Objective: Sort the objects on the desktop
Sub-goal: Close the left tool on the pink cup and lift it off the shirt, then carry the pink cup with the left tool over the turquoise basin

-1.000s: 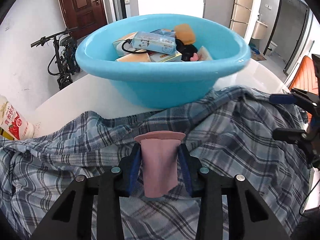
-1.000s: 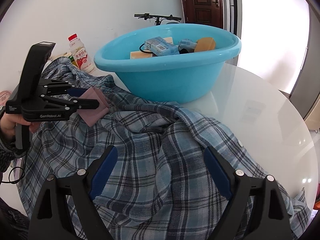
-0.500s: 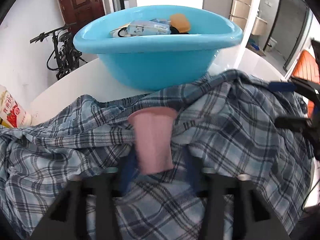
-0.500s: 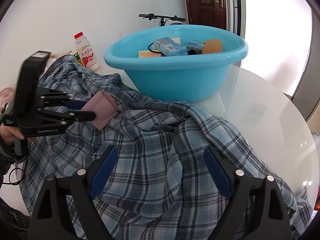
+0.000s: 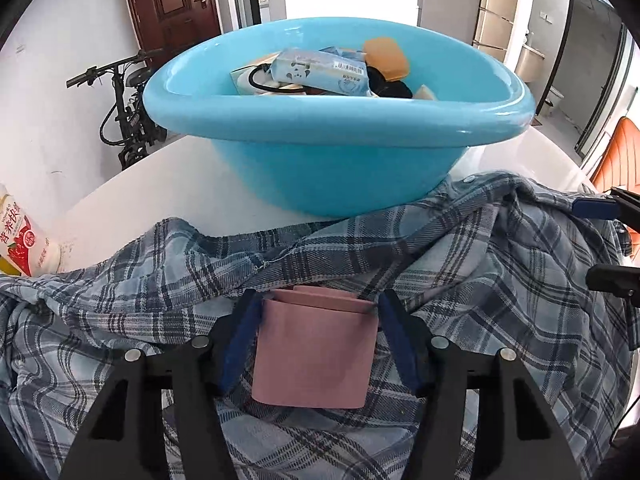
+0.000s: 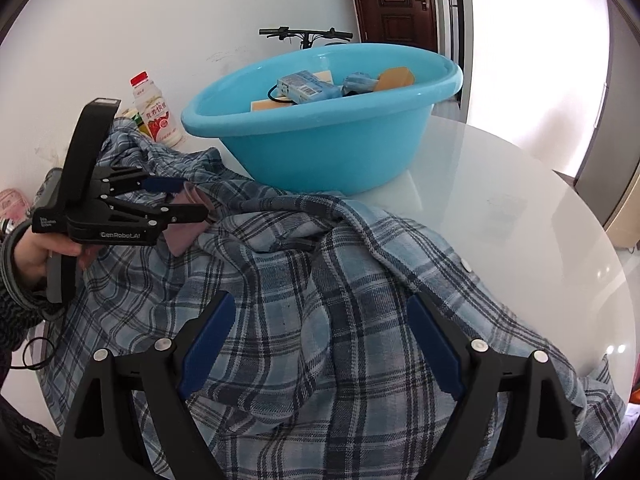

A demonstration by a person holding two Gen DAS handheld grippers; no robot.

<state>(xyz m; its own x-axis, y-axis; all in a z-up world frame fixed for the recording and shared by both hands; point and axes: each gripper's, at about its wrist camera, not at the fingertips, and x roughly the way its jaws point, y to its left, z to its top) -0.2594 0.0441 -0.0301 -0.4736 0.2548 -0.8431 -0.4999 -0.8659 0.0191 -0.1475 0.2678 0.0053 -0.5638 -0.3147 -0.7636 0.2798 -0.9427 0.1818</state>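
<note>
A flat pink pouch (image 5: 316,352) lies on the crumpled blue plaid shirt (image 5: 500,280), in front of the blue basin (image 5: 340,176). My left gripper (image 5: 318,298) straddles the pouch; its jaws are closing, with a small gap still showing at each blue pad. In the right wrist view the left gripper (image 6: 194,199) is at the left, held by a hand (image 6: 28,252), with the pouch (image 6: 182,236) under it. My right gripper (image 6: 320,300) hovers wide open over the shirt (image 6: 320,280), nothing between its fingers.
The basin (image 6: 320,152) holds a tissue pack (image 5: 320,70), an orange piece and a black cable. A yoghurt drink bottle (image 6: 158,116) stands at the left by the wall. Bare round white table (image 6: 520,208) lies to the right. A bicycle (image 5: 124,112) is behind.
The left gripper was shut on the pink pouch, holding it off the shirt. It has let go, spread its jaws and sunk a little; the pouch now lies on the shirt. The right gripper has stayed put.
</note>
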